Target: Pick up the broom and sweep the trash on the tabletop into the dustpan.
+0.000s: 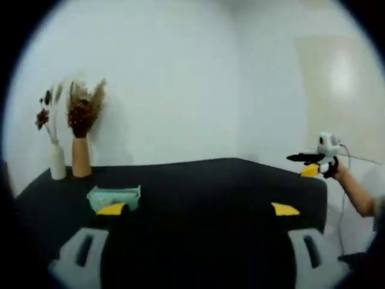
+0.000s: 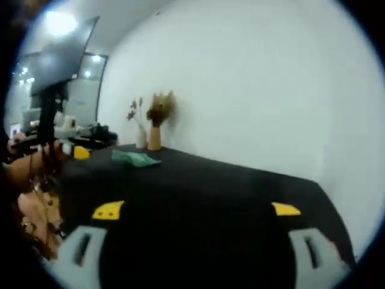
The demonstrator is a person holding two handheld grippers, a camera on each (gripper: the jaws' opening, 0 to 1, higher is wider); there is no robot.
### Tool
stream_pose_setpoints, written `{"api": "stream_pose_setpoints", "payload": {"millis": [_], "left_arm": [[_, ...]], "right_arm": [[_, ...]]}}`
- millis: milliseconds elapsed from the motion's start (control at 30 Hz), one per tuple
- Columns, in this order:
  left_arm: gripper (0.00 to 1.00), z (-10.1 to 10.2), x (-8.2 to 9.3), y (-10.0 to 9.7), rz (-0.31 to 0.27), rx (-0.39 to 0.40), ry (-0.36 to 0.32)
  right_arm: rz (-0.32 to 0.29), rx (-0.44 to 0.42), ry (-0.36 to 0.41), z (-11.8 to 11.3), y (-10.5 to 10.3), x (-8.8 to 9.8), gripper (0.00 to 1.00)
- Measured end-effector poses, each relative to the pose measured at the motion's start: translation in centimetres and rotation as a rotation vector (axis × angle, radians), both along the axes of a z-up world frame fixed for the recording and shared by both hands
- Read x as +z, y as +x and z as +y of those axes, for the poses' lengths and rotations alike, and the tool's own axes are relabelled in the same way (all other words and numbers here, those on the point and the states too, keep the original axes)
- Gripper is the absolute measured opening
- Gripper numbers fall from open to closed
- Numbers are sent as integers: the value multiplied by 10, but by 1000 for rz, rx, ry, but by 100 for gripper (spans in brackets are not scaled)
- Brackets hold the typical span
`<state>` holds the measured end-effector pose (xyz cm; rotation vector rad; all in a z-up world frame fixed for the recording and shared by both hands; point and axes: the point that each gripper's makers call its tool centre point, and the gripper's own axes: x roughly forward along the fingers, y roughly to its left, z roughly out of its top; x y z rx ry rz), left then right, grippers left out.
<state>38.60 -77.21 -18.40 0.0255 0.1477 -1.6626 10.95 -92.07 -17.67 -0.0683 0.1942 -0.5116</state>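
A teal dustpan (image 1: 114, 197) lies on the black tabletop (image 1: 204, 186), just beyond my left gripper's left jaw. My left gripper (image 1: 198, 209) is open above the table's near side, yellow-tipped jaws wide apart with nothing between them. Off the table's right end, a hand holds my right gripper (image 1: 314, 161) in the air. From the right gripper view, the dustpan (image 2: 135, 158) sits far across the tabletop (image 2: 228, 186) near the vases. My right gripper (image 2: 197, 210) is open and empty. A hand holds the left gripper (image 2: 78, 152) at the left edge.
A white vase (image 1: 57, 162) and a tan vase (image 1: 80, 156) with dried flowers stand at the table's back corner by the white wall. The same vases (image 2: 150, 138) are seen from the right gripper. Desks and a dark screen (image 2: 60, 54) lie beyond the table.
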Motion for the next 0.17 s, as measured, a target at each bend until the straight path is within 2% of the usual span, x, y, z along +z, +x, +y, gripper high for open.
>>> {"api": "stream_pose_setpoints", "payload": {"millis": [100,167], "left_arm": [[95,2,-5,-6,-1,-22,5],[95,4,-4,-9,-5,-30,-5]], "right_arm": [[-18,11,12,3,0,0,95],[5,10,2,4,-1,-4,95]]}}
